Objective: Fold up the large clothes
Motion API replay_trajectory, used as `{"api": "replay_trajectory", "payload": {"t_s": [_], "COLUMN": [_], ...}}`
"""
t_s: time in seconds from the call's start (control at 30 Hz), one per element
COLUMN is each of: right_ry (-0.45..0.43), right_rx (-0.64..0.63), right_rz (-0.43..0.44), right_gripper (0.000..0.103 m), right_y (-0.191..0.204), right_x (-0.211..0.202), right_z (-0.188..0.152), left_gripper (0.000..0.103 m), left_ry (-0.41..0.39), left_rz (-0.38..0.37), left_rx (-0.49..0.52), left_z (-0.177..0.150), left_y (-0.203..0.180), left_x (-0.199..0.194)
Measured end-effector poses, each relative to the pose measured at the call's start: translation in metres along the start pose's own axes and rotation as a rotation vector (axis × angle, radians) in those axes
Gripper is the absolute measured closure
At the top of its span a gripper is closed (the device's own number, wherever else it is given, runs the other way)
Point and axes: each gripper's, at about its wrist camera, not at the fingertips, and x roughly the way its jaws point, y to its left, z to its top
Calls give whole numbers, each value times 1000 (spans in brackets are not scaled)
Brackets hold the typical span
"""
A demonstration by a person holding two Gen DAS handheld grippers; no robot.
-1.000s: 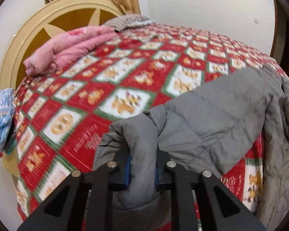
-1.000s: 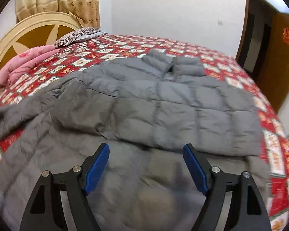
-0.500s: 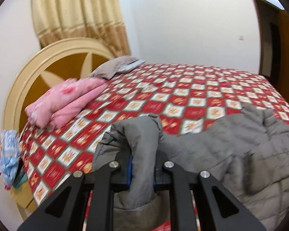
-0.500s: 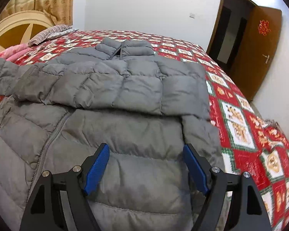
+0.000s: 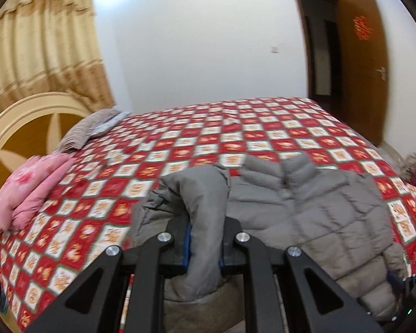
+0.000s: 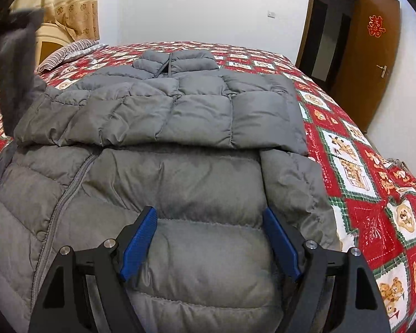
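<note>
A large grey padded jacket [image 6: 180,111] lies spread on the bed, collar at the far end, with its right sleeve folded across the chest. My left gripper [image 5: 205,238] is shut on the cuff end of the other grey sleeve [image 5: 202,194] and holds it up off the bedspread, left of the jacket's body [image 5: 319,216]. That raised sleeve [image 6: 16,63] shows as a blurred dark strip at the upper left of the right wrist view. My right gripper [image 6: 209,238] hangs open just over the jacket's lower front, blue pads [image 6: 138,244] wide apart and gripping nothing.
The red and white checked bedspread [image 5: 235,138] covers the whole bed. A folded pink quilt [image 5: 30,191] and a striped pillow [image 5: 88,130] lie by the round headboard [image 5: 19,127] on the left. A brown door [image 6: 368,55] stands open at the far right.
My left gripper has risen and swung right with the sleeve, bringing the jacket's collar into its view. The right gripper has drifted right over the jacket's lower part and stayed open.
</note>
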Motion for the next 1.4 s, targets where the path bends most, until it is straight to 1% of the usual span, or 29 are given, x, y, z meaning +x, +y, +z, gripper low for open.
{"api": "replay_trajectory", "payload": {"t_s": [0.1,0.2,0.3,0.33,0.4,0.43,0.47,0.5,0.53,0.63,0.77,0.87,0.93,0.97,1.07,1.23,1.4], "right_ry": [-6,-13,-17,-18,-22,-23,-24,-24,-24,-26,-27,-23,-4,3,7,13,-5], "right_rx": [7,8,3,3,4,7,9,10,11,8,5,12,32,44,80,147,186], "right_rz": [1,-1,-9,-10,-11,-9,-8,-7,-7,-11,-14,-4,22,36,74,123,165], "right_gripper": [23,23,23,23,23,23,23,23,23,23,23,23,23,23,23,23,23], "right_y": [-1,-1,0,0,1,0,0,0,0,0,1,-1,-5,-8,-17,-26,-25], "right_x": [-1,-1,-2,-2,-2,-3,-3,-3,-2,-2,-2,-1,1,2,1,-6,-16], "right_z": [-2,-3,-4,-5,-5,-5,-4,-5,-5,-5,-5,-5,-3,-2,1,14,47], "left_gripper": [88,88,88,86,77,63,53,35,27,23,20,16,14,13,13,13,13], "left_ry": [12,13,27,31,21,15,5,-9,-29,-69,-97,-91,-83,-74,-42,4,8], "left_rz": [-41,-59,-75,-78,-77,-73,-76,-76,-70,-76,-45,-24,-5,5,20,13,1], "left_rx": [37,93,131,138,159,166,175,180,185,216,246,227,206,191,165,132,116], "left_z": [-3,-9,-17,-18,-21,-22,-22,-22,-23,-21,-19,-23,-29,-33,-48,-61,-66], "left_y": [-36,-69,-93,-99,-109,-112,-114,-116,-117,-123,-122,-101,-83,-71,-49,-35,-32], "left_x": [9,16,23,25,27,27,26,26,24,16,12,10,12,13,21,33,35]}}
